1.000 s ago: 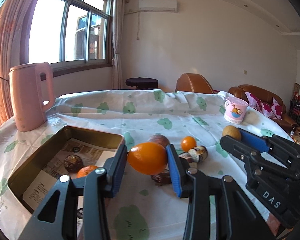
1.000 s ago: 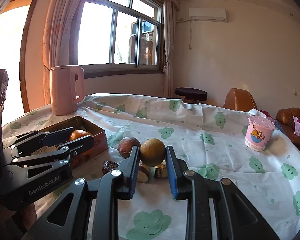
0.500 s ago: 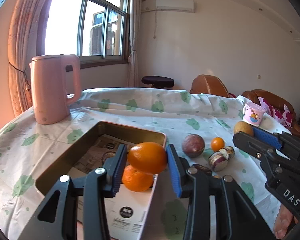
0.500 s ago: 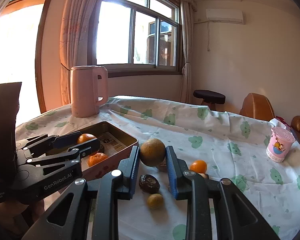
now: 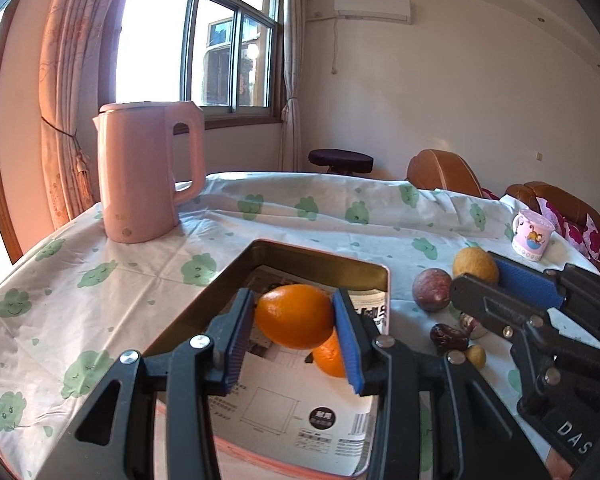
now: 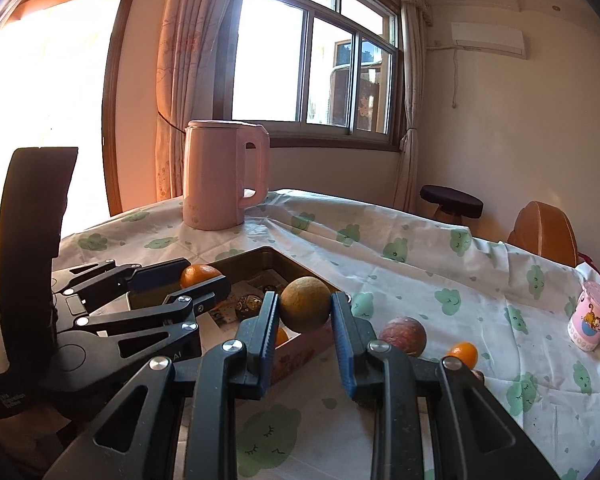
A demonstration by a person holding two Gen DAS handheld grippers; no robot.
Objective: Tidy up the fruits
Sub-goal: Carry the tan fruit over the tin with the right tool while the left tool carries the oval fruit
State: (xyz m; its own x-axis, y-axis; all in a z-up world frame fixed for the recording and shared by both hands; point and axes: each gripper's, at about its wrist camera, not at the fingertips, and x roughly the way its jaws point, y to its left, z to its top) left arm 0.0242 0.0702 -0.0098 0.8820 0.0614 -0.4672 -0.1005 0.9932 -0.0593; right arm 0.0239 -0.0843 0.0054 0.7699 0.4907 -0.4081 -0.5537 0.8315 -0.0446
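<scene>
My left gripper is shut on a large orange and holds it above the open metal tin, which is lined with printed paper. A second orange lies in the tin just below it. My right gripper is shut on a round yellow-brown fruit, held over the tin's near corner. In the left wrist view the right gripper with that fruit shows at the right. A dark red round fruit, a date and a small yellow fruit lie on the cloth beside the tin.
A pink kettle stands behind the tin on the left. A pink printed cup sits at the table's far right edge. A small tangerine lies on the green-patterned cloth. A stool and brown sofa stand beyond the table.
Both grippers have carried their fruits leftward, from over the loose fruit to over the tin. The kettle and tin now appear closer and more central.
</scene>
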